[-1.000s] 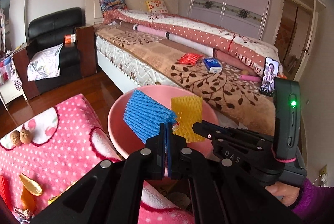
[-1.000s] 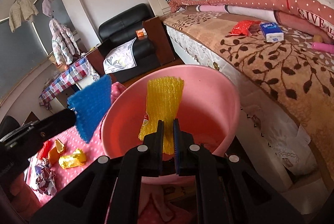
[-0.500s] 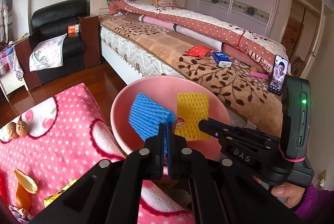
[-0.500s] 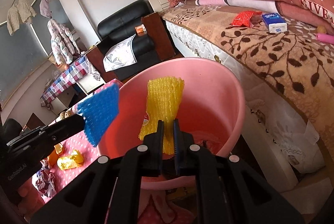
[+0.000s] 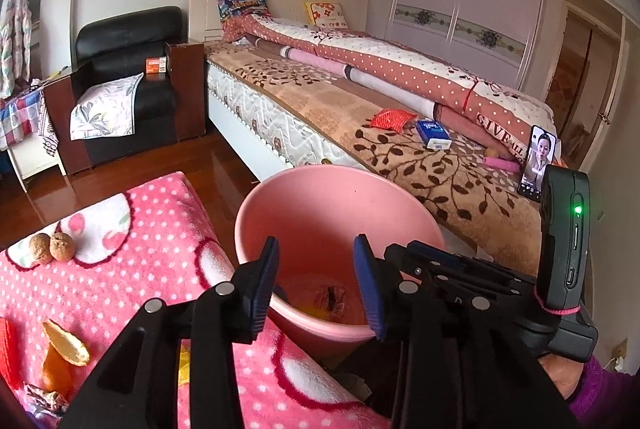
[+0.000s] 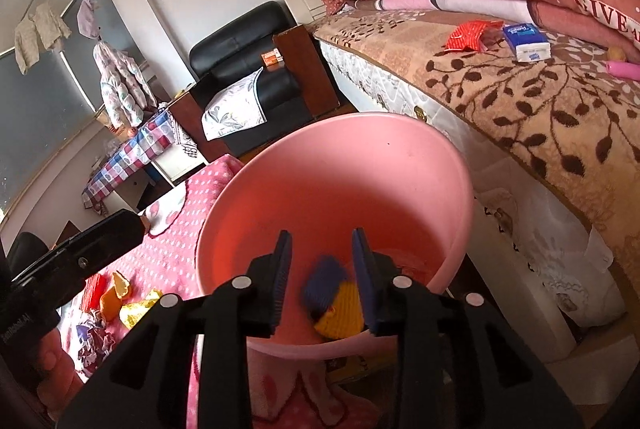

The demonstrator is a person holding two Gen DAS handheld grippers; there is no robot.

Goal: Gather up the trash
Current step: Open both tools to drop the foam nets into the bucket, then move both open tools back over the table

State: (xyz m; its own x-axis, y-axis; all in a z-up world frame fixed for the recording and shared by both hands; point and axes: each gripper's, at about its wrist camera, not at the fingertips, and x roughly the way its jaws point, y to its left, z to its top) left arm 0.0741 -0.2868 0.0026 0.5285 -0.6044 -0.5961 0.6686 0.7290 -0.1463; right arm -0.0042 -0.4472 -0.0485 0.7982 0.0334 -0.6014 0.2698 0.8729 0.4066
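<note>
Two wrist fisheyes, both aimed down over the pink bin [image 5: 412,213] from close range.

The left wrist view looks forward past the left gripper [image 5: 316,283] toward the bed [image 5: 460,181] and wardrobe [image 5: 464,13], with the right gripper [image 5: 452,265] beside it. The right wrist view sits nearer the bin [image 6: 460,197], deeper into it, facing the bed [image 6: 560,117] and armchair [image 6: 240,41]. They share bin, bed, armchair and pink blanket [image 5: 120,289]; edges are probably stretched.
</note>
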